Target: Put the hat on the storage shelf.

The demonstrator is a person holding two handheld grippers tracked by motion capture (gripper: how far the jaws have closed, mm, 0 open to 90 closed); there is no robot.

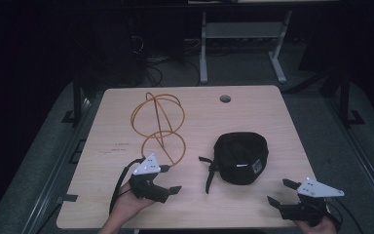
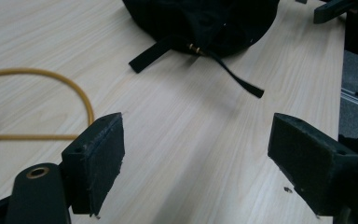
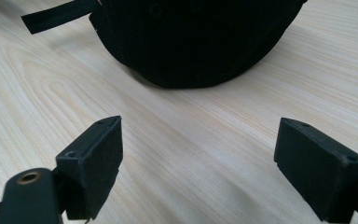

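While flat, cap [image 1: 241,157] straps [image 1: 209,175] leftward.

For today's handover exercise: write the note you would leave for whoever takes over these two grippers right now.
Left gripper: open, holding nothing, near the table's front edge, beside the yellow wire stand.
Right gripper: open, holding nothing, at the front right corner.
Black cap: lies between them on the table, straps trailing toward the left gripper, untouched.
Done: nothing visible yet.
Left: probably grasp the cap; both grippers face it.

No text, brand or number can be read. A small pale label is seen on the black cap [image 1: 241,157], but its print is too small to read.
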